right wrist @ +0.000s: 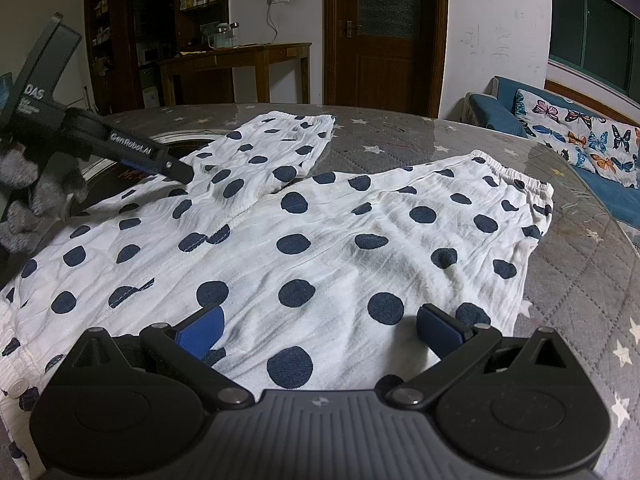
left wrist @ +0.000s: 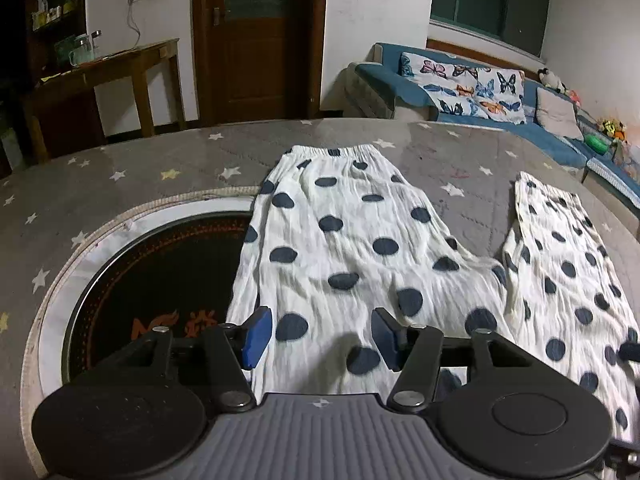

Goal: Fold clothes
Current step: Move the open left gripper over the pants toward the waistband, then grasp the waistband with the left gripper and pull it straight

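We see the polka-dot trousers (right wrist: 320,240) spread flat on the grey star tablecloth (right wrist: 580,280), one leg over the round cooktop (left wrist: 160,280). Our left gripper (left wrist: 320,336) and right gripper (right wrist: 320,330) hang wide open above the trousers, holding nothing.

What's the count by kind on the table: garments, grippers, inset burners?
White polka-dot trousers with navy spots, spread flat with both legs apart: 1
Black two-finger grippers with blue pads, both open above the cloth: 2 (left gripper, right gripper)
Round black inset cooktop in the grey star-print table cover, partly under one trouser leg: 1
Total: 4
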The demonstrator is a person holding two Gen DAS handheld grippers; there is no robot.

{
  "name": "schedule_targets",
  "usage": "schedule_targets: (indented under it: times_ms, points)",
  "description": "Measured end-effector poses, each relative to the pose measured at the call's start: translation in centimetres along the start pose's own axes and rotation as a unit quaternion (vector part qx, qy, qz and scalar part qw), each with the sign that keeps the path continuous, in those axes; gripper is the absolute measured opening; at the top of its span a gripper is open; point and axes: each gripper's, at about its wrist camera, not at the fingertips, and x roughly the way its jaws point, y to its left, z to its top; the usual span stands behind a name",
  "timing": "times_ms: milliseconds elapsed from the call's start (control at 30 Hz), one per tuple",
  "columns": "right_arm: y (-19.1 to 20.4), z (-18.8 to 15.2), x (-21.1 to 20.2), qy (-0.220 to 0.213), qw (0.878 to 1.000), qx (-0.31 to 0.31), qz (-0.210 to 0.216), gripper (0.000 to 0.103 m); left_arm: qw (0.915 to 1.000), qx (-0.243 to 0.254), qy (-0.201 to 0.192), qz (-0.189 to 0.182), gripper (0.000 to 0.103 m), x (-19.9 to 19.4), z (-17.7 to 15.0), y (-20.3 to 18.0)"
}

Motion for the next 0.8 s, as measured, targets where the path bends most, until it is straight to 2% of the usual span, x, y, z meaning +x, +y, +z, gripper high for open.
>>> schedule_targets:
  times_ms: [367, 567, 800]
  points:
    - [0.1, 0.0, 0.0, 0.000, 1.000, 0.000, 0.000, 0.103, 0.9993, -0.034, -0.007, 0.014, 0.059, 4.8, 4.7, 1.0]
    - [0.0, 0.0, 0.1, 0.000, 1.000, 0.000, 0.000, 0.103, 0.9987, -0.024, -0.017, 0.043, 0.059, 8.3, 8.1, 1.0]
    - [0.0, 0.0, 0.0, 0.000, 1.000, 0.000, 0.000, 0.103, 0.9987, -0.019, -0.017, 0.044, 0.058, 11.3, 10.0, 1.3]
